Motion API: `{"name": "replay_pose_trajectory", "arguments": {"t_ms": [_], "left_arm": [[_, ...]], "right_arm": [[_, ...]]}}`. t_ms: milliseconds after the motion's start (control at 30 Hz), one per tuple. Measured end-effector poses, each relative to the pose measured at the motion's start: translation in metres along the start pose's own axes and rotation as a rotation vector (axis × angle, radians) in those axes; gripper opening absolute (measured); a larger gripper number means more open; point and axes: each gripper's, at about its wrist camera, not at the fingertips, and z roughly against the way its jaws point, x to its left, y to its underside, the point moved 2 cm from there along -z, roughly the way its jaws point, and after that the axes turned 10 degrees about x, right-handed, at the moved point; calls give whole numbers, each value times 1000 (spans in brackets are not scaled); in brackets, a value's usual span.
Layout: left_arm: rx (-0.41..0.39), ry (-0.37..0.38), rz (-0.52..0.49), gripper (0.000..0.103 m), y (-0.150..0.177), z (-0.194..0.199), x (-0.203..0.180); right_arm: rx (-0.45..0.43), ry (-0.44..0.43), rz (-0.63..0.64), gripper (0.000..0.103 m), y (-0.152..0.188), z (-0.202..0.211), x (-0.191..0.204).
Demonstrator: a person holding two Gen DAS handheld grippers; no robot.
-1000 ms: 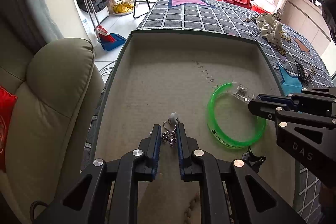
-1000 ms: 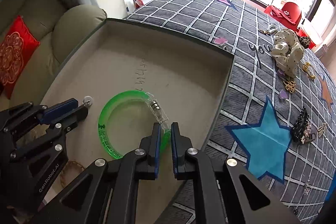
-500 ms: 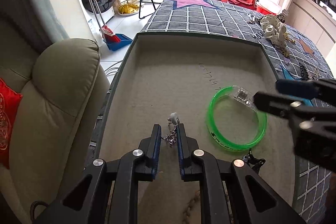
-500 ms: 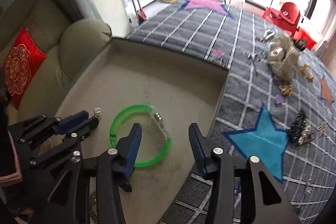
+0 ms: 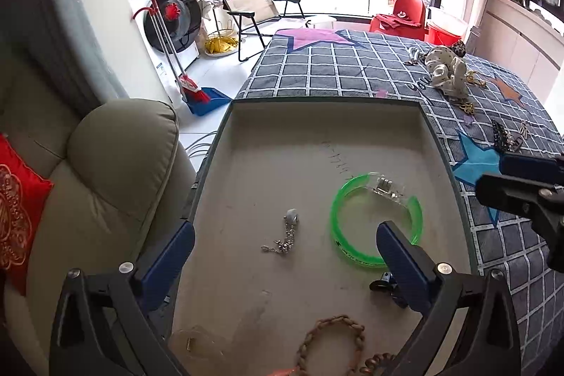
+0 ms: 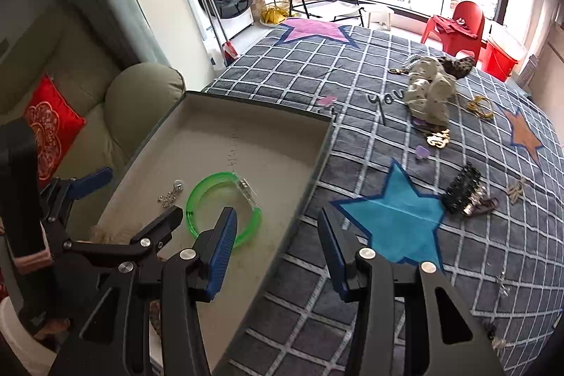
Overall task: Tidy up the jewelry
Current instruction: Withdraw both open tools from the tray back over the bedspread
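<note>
Both deliveries made into the shallow grey-rimmed beige tray (image 5: 218, 143) at the bed's left edge; next step, by the look of it, a reach for loose pieces out on the grey checked bedspread (image 6: 352, 87).

Left gripper (image 5: 285, 247) above the tray's near half, angled steeply down, blue-padded fingers (image 5: 169, 256) opening to full spread, nothing between them but the small silver chain with a pale bead (image 5: 286, 233) lying free on the tray floor. Translucent green plastic bangle with a clear clasp (image 5: 373, 217) flat just to the chain's right, braided brown cord bracelet (image 5: 335, 337) nearer the tray's front rim.

Right gripper (image 6: 276, 245) tilted downward over the tray's right rim, fingers parted about halfway, empty, the bangle behind its left finger.

Best done by lifting clear of the rim before swinging out, to avoid dragging the chain or bangle. Sensible next target: black toothed hair claw (image 6: 461, 191) past the blue star patch (image 6: 391, 217), or the gold ornament (image 6: 437, 140) further toward the bed's middle. Approach from above, pads straddling the narrow side.
</note>
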Motion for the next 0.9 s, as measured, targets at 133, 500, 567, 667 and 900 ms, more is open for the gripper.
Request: {"name": "replay_pose_trajectory", "arguments": {"t_ms": [133,500,567,667,900], "left_arm": [[-12,2,5,103,2,6,-1],[-13,25,39,103,15,30,-2],[-15,21,39,103,18,33,-4],[-12,22,40,103,22,38,-7],[-40,-13,67,103,39,53,-7]], "right_arm": [[7,-14,-8,56,9,4,-3],[11,-52,-47,80,39,17,-13],[11,-58,-53,80,44,20,-14],[13,-67,-58,83,51,24,-17],[13,-97,-80,91,72,33,-22]]}}
